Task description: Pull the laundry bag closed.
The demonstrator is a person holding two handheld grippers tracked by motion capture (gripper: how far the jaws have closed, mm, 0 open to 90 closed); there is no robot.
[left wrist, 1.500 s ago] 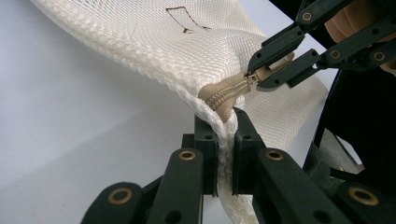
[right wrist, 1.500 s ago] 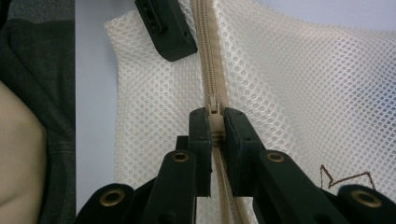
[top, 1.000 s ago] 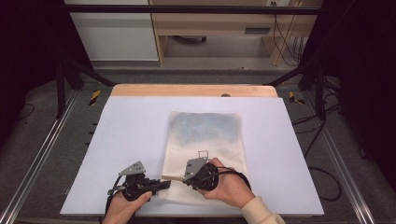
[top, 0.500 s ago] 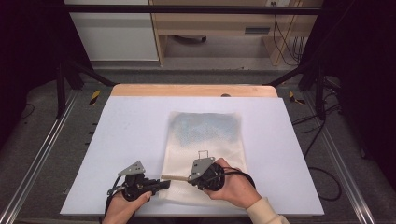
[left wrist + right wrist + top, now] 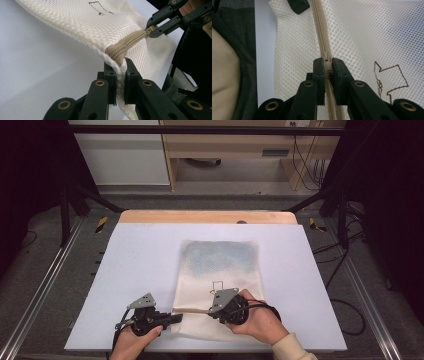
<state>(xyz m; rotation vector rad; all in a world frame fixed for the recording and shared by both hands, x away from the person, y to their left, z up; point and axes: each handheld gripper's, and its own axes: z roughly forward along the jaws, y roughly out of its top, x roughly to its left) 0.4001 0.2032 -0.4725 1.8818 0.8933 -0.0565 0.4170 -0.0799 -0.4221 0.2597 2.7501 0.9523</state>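
Two tongs grip a mesh bag (image 5: 220,285) | left tongs (image 5: 120,72) clamp its corner | right tongs (image 5: 327,68) pinch the zipper pull (image 5: 326,58), now drawn farther right; zipper closing, likely.

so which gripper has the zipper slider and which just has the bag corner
The right gripper pinches the beige zipper slider; the left gripper clamps the cream mesh bag at its corner, where the zipper ends.

no words, numbers or brand names can be read anywhere. the one sign is a small dark-brown outline figure stitched on the white mesh bag (image 5: 220,270): it looks like a small open rectangle in the high view and an angular, arrow-like outline in the two gripper views; what it depicts cannot be told
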